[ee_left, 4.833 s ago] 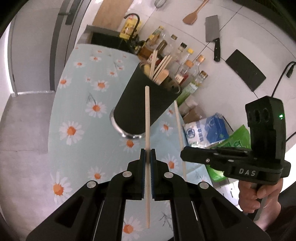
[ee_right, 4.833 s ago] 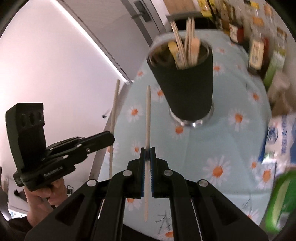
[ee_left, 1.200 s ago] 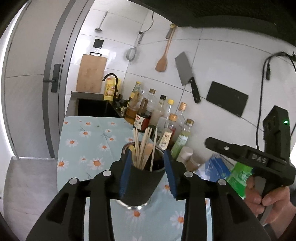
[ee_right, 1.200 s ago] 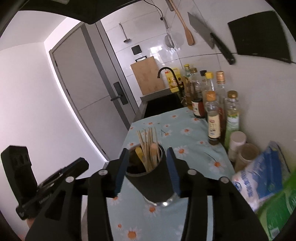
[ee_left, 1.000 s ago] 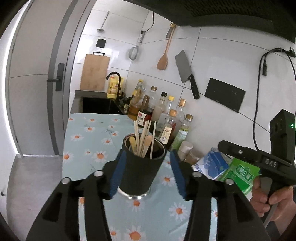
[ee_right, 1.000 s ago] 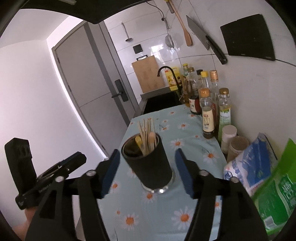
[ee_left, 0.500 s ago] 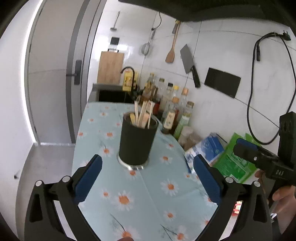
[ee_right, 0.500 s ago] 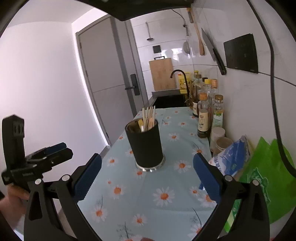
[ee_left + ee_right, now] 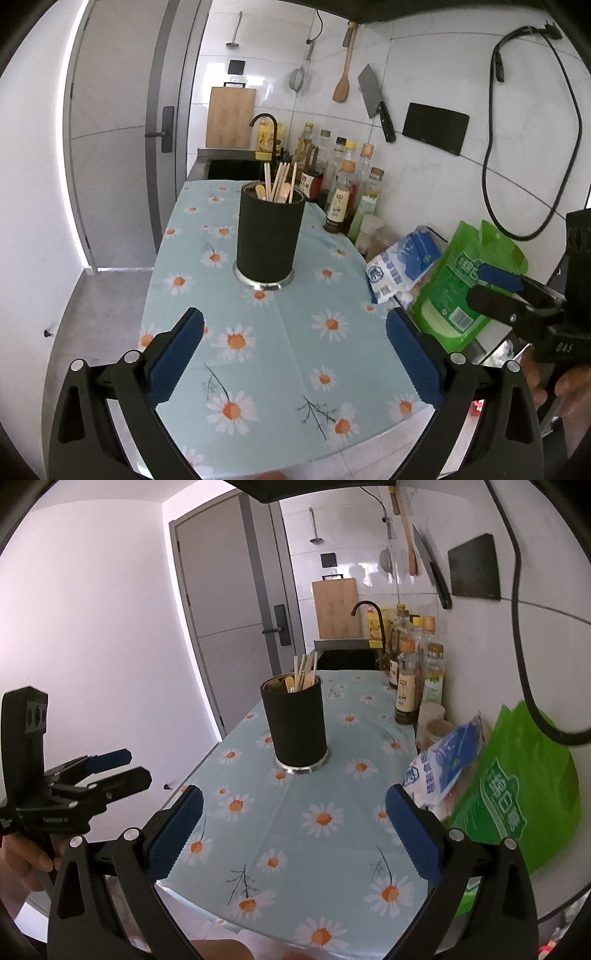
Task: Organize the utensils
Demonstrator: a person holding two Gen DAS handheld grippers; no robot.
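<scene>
The desk (image 9: 280,332), under a pale blue daisy cloth, fills the middle of both views. Along its wall side stand a green bag (image 9: 465,288), a blue and white bag (image 9: 402,266) and a row of bottles (image 9: 347,192).

The left hand-held gripper (image 9: 294,354) has its jaws spread fully apart, having just been opening; nothing is between the blue pads (image 9: 177,354), only bare cloth. It hangs over the near end of the desk, tilted down toward it. In the right wrist view it shows at the left edge, off the desk's side, gripped from below by a hand (image 9: 22,853).

The right hand-held gripper (image 9: 294,830) is likewise wide apart after just opening, and empty. It also hovers over the near end of the desk, angled downward. In the left wrist view it sits at the right edge, in front of the green bag, with a hand (image 9: 565,387) on its handle.

The black holder (image 9: 271,236) stands upright on a metal base at the middle of the desk, well apart from both grippers. Inside it a bundle of chopsticks (image 9: 282,182) stands on end, fanned slightly, together with wooden utensils (image 9: 260,192) whose tops just clear the rim.
</scene>
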